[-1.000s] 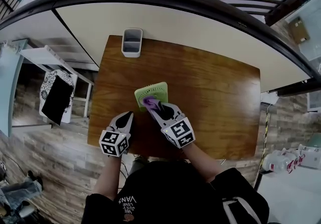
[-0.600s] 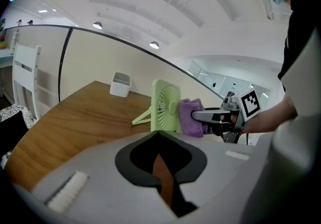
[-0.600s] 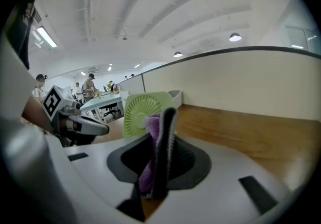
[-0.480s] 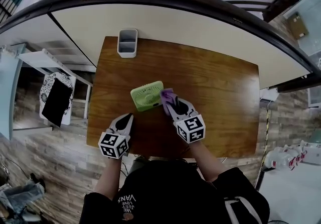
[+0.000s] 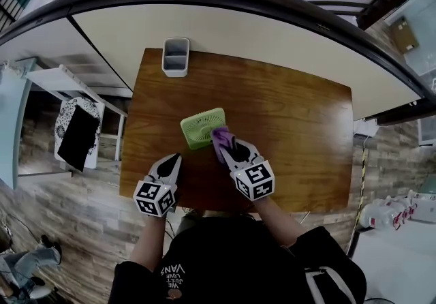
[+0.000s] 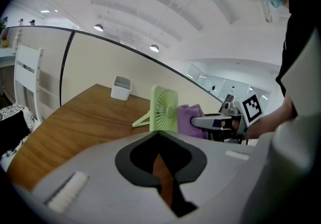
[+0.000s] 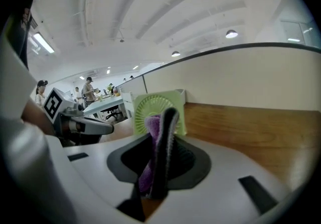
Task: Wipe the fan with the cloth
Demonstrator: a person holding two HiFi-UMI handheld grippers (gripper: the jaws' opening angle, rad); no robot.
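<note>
A small light-green square fan [image 5: 203,127] stands on the wooden table [image 5: 293,118], propped on a rear stand. My right gripper [image 5: 225,144] is shut on a purple cloth [image 5: 221,138], and the cloth lies against the fan's right front corner. In the right gripper view the cloth [image 7: 152,135] sits pinched between the jaws in front of the fan's grille [image 7: 156,112]. My left gripper [image 5: 172,159] rests shut and empty near the table's front edge, left of the fan. From the left gripper view I see the fan [image 6: 163,109] edge-on with the cloth [image 6: 188,119] beside it.
A small white open box [image 5: 176,56] stands at the table's far left edge. A curved partition runs behind the table. Left of the table, on the floor side, are a white rack [image 5: 65,81] and a black-and-white bag [image 5: 76,133].
The right gripper with the cloth swung from the fan's face out to its right side, then came back left against the fan's right corner. The left gripper stayed still.
</note>
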